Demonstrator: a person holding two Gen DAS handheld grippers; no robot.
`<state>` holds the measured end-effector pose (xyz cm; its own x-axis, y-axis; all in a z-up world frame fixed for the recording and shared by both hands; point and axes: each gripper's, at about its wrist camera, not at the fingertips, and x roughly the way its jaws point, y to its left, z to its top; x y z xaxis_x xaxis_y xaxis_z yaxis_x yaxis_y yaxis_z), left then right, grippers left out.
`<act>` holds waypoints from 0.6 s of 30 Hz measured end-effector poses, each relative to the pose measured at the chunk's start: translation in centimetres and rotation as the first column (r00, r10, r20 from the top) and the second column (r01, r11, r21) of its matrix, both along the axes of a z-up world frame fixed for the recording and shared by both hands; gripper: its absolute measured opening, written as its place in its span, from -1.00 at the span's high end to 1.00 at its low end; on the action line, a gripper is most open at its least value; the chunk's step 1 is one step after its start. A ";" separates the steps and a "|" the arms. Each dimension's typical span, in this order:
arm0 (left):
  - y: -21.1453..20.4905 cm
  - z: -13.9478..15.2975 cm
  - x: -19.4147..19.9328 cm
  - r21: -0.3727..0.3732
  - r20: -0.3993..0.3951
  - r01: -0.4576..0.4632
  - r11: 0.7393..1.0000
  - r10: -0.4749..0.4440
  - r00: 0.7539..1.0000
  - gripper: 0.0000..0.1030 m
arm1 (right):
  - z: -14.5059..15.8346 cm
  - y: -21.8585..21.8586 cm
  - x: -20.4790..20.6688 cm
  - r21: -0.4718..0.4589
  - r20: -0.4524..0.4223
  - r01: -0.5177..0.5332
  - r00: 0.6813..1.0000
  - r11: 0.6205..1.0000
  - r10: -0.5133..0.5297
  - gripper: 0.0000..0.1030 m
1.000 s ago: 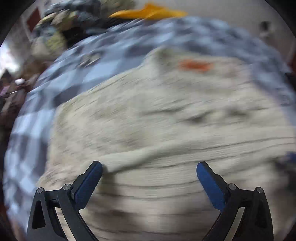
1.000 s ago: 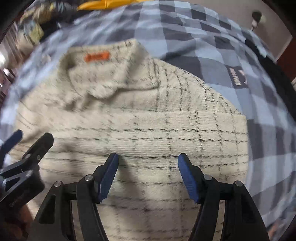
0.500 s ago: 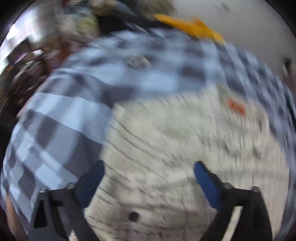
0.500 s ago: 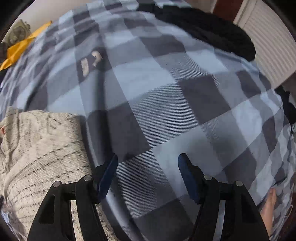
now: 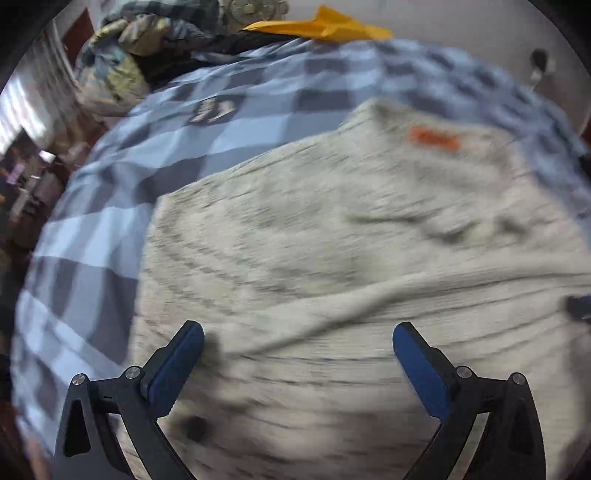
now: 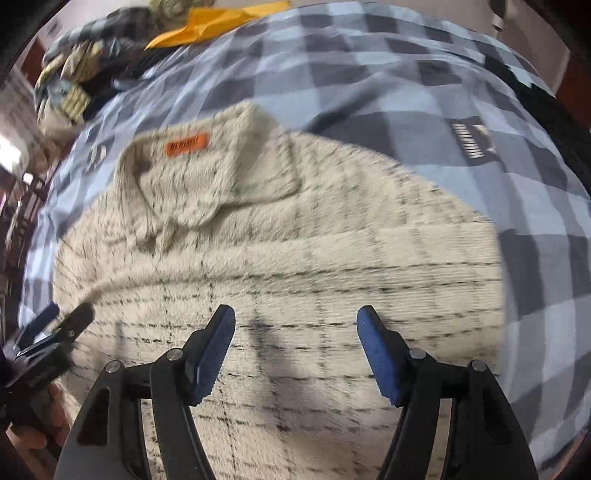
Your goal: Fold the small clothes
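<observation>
- The cream checked fleece shirt (image 6: pixel 280 266) lies flat on the blue checked blanket (image 6: pixel 369 81), collar with its orange label (image 6: pixel 186 143) at the far end.
- Risk, as I judge it: the thick pile could let a pinch catch one layer only, so a fold drags askew.
- The right gripper (image 6: pixel 295 343) and left gripper (image 5: pixel 297 354) both hover over the shirt's near part, jaws apart, nothing held.
- The shirt's right edge has bare blanket beside it; a yellow cloth (image 6: pixel 218 18) and heaped clothes (image 6: pixel 77 70) sit well apart at the far side.
</observation>
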<state>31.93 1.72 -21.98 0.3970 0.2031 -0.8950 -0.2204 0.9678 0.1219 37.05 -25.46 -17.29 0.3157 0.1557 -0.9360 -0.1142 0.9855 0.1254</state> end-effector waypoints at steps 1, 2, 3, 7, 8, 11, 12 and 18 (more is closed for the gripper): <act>1.1 -0.3 -0.1 -0.003 0.001 -0.012 1.000 0.012 1.000 -1.00 | -0.8 -0.2 0.2 -0.046 -0.008 0.004 1.000 0.999 -0.004 -0.26; 2.4 -0.4 -0.2 -0.037 0.010 -0.022 0.999 0.023 1.000 -1.00 | -1.2 -0.7 0.4 -0.066 -0.012 0.009 1.000 0.998 -0.010 -0.26; 4.0 -0.4 -0.3 -0.062 0.011 -0.045 0.997 0.046 0.999 -1.00 | -1.6 -2.2 0.7 -0.035 -0.019 0.017 1.000 0.999 -0.018 -0.25; 10.2 0.5 -1.5 -0.179 -0.038 -0.072 0.981 0.066 0.997 -1.00 | -0.8 -8.6 1.6 -0.015 -0.027 0.159 0.987 0.987 -0.159 -0.23; 10.7 0.8 -1.7 -0.221 -0.040 -0.055 0.974 0.047 0.998 -1.00 | -0.3 -10.1 1.6 -0.054 -0.018 0.210 0.977 0.976 -0.212 -0.25; 11.2 3.6 -3.5 -0.241 -0.029 0.031 0.970 -0.039 0.999 -1.00 | 2.1 -15.7 0.0 -0.006 0.006 0.287 0.958 0.958 -0.287 -0.25; 10.9 4.6 -4.3 -0.249 -0.030 0.068 0.966 -0.077 0.997 -1.00 | 2.8 -16.9 -0.8 0.006 0.004 0.296 0.955 0.955 -0.296 -0.25; 10.3 11.7 -7.9 -0.306 0.087 0.150 0.940 -0.129 0.988 -1.00 | 7.5 -18.7 -7.0 -0.052 -0.018 0.254 0.967 0.966 -0.255 -0.26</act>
